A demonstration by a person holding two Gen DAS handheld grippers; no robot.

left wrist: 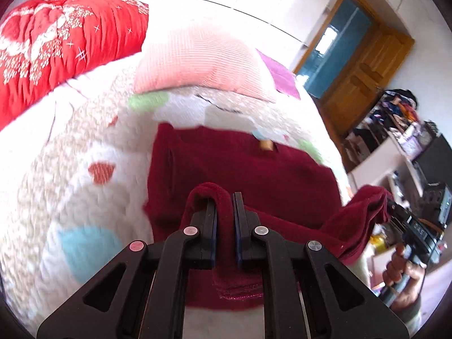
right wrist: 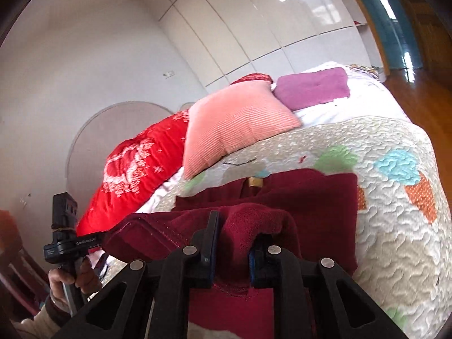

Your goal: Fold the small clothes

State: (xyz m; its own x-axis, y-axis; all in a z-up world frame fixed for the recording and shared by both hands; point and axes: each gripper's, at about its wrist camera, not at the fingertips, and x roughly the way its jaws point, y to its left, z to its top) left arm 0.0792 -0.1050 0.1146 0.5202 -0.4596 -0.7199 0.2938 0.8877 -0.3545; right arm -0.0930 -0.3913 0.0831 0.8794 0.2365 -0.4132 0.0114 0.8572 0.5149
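In the left wrist view, a dark red garment (left wrist: pixel 226 163) is seen spread on the quilted bed (left wrist: pixel 70 175); a fold of its near edge is pinched in the left gripper (left wrist: pixel 225 206). At the right, another corner is held up by the right gripper (left wrist: pixel 395 209).

In the right wrist view, thick fabric is clamped between the right gripper's pads, below a pink pillow (right wrist: pixel 231 124).

The bed (right wrist: pixel 395 226) is covered by a white quilted spread with coloured patches. A dark red garment (left wrist: pixel 226 163) lies on it near the front edge. Behind it rest a pink ribbed pillow (right wrist: pixel 234 127), a purple cushion (right wrist: pixel 313 87) and a red quilt (left wrist: pixel 65 45).
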